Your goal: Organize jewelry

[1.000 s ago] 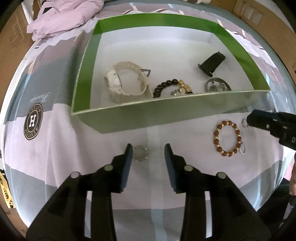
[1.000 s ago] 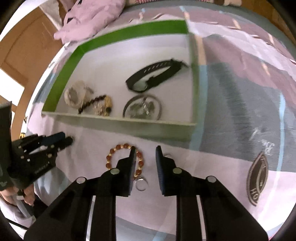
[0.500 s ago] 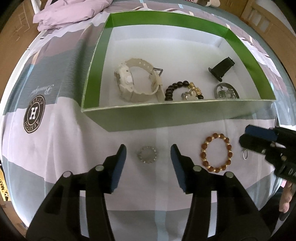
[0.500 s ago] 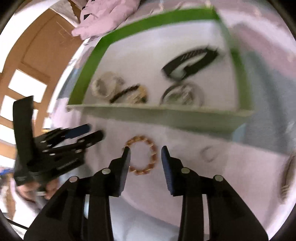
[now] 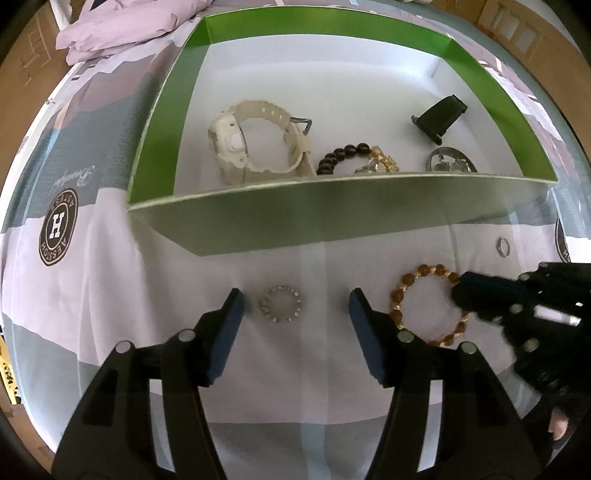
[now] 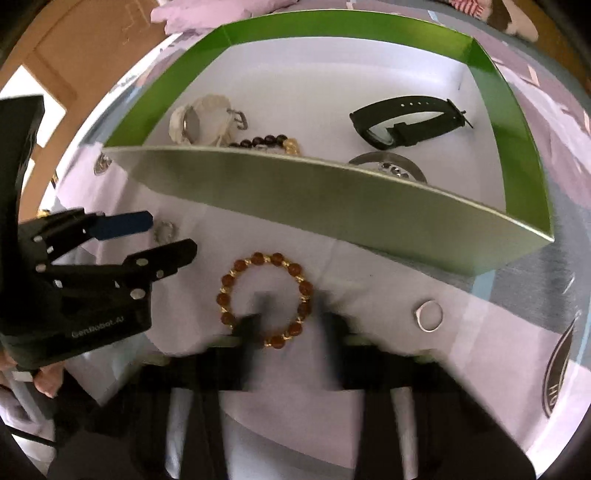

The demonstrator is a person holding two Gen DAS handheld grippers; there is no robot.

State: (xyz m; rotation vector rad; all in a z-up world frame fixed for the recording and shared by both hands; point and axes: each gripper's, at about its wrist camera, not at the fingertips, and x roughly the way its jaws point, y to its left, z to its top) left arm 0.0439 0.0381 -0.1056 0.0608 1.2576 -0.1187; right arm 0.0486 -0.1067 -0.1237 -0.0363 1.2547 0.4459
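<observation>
A lilac-and-grey patterned bedsheet (image 5: 110,295) carries a green-walled cardboard tray (image 5: 332,33) at 12 o'clock. The left gripper (image 5: 293,306), jaws just widened, straddles the small silver beaded ring (image 5: 281,303) for pickup. The right gripper (image 6: 291,325), just closed, pinches the amber bead bracelet (image 6: 264,299).

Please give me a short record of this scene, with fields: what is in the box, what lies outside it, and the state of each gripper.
Box: white watch, black bead bracelet, black watch, silver bangle
Outside, on the bedsheet: small beaded ring, amber bead bracelet, silver ring
Left gripper: open, jaws have just been opening; the small beaded ring lies between them, untouched
Right gripper: shut, seemingly on the amber bead bracelet
</observation>
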